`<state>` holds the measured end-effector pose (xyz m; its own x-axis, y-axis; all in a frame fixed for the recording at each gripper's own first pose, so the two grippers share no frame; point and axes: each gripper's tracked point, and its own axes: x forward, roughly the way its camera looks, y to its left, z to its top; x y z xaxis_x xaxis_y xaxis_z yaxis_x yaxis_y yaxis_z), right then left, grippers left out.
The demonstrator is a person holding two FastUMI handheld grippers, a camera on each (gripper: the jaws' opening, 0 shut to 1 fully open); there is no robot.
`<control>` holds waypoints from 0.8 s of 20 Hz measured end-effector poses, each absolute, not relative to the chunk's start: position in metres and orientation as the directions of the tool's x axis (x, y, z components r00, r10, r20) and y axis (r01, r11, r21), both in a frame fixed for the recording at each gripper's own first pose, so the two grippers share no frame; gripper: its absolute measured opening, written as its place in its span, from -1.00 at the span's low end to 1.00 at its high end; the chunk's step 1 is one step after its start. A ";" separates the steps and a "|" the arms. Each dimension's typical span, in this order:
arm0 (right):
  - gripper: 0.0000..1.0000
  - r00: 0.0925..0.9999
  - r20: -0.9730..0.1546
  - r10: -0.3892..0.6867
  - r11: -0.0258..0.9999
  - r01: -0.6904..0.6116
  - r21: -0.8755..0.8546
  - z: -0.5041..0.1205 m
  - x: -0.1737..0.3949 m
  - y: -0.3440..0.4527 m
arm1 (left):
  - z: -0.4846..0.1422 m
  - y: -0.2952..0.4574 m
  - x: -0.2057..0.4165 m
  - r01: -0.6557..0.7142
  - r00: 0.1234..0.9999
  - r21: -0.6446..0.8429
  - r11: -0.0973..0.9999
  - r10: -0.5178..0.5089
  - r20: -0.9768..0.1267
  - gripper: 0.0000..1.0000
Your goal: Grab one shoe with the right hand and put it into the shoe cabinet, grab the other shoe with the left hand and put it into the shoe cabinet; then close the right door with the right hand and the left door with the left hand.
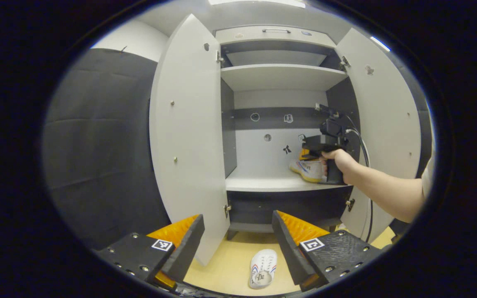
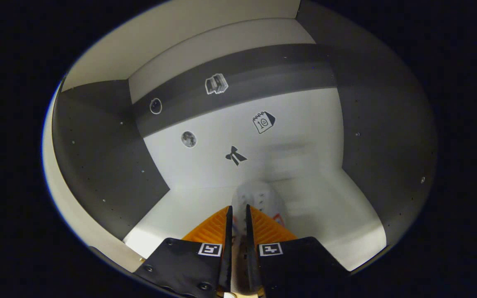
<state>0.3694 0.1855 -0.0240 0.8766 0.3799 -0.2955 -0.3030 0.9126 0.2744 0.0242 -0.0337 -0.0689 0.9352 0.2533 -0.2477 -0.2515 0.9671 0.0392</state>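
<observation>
One shoe sits pinched in your right gripper on the cabinet shelf; your left gripper gapes wide, holding nothing.

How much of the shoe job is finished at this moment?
Nothing is finished yet. In hand: the right gripper holds one shoe over the cabinet shelf, jaws clamped on it. Left: the other shoe lies on the floor below the open left gripper, and both doors stand open.
</observation>
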 end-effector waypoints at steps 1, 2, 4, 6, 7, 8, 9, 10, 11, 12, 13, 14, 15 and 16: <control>-0.63 0.875 -0.284 0.393 0.908 -0.320 0.269 -0.022 0.366 0.188 | -0.074 -0.036 0.021 -0.255 0.931 0.031 0.966 0.254 -0.262 0.84; -0.22 0.869 -0.281 0.408 0.904 -0.340 0.261 -0.020 0.357 0.191 | -0.079 -0.038 0.017 -0.257 0.927 0.024 0.966 0.254 -0.274 0.84; 0.59 0.870 -0.272 0.411 0.906 -0.357 0.227 -0.020 0.343 0.188 | -0.087 -0.039 0.011 -0.257 0.923 0.024 0.966 0.253 -0.292 0.90; 0.96 0.891 -0.239 0.385 0.918 -0.345 0.195 -0.012 0.330 0.177 | -0.094 -0.042 0.010 -0.239 0.926 0.004 0.971 0.229 -0.300 0.90; 0.96 0.900 -0.222 0.374 0.922 -0.337 0.189 -0.006 0.320 0.171 | -0.099 -0.044 0.008 -0.225 0.927 -0.009 0.974 0.211 -0.310 0.90; 0.96 0.906 -0.211 0.366 0.925 -0.330 0.186 -0.002 0.309 0.166 | -0.102 -0.044 0.006 -0.211 0.928 -0.018 0.977 0.194 -0.319 0.86; 0.96 0.911 -0.198 0.361 0.927 -0.327 0.185 0.004 0.298 0.162 | -0.105 -0.044 0.005 -0.198 0.929 -0.025 0.980 0.180 -0.323 0.91; 0.95 0.915 -0.191 0.355 0.929 -0.324 0.178 0.007 0.286 0.157 | -0.109 -0.043 0.004 -0.180 0.932 -0.035 0.983 0.159 -0.327 0.91; 0.95 0.917 -0.189 0.352 0.931 -0.323 0.168 0.009 0.274 0.153 | -0.113 -0.044 0.002 -0.159 0.933 -0.045 0.986 0.135 -0.334 0.86; 0.96 0.917 -0.192 0.349 0.934 -0.323 0.153 0.009 0.262 0.151 | -0.117 -0.044 -0.001 -0.135 0.934 -0.054 0.989 0.109 -0.341 0.94; 0.95 0.916 -0.205 0.346 0.937 -0.324 0.133 0.007 0.250 0.147 | -0.121 -0.043 -0.004 -0.117 0.934 -0.059 0.991 0.090 -0.347 0.94; 0.95 0.916 -0.222 0.334 0.942 -0.315 0.116 0.003 0.238 0.142 | -0.124 -0.041 -0.008 -0.106 0.933 -0.057 0.993 0.079 -0.352 0.89; 0.95 0.917 -0.230 0.325 0.945 -0.308 0.107 0.001 0.225 0.138 | -0.130 -0.039 -0.013 -0.095 0.930 -0.048 0.994 0.071 -0.361 0.90; 0.96 0.917 -0.234 0.322 0.947 -0.306 0.100 -0.001 0.212 0.136 | -0.135 -0.039 -0.017 -0.071 0.929 -0.044 0.997 0.050 -0.367 0.89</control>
<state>0.2119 0.1363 -0.0007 0.9175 0.3216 -0.2340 -0.3064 0.9466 0.0999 -0.0166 -0.0387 -0.1354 0.9289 0.0496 -0.3669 -0.0706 0.9965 -0.0442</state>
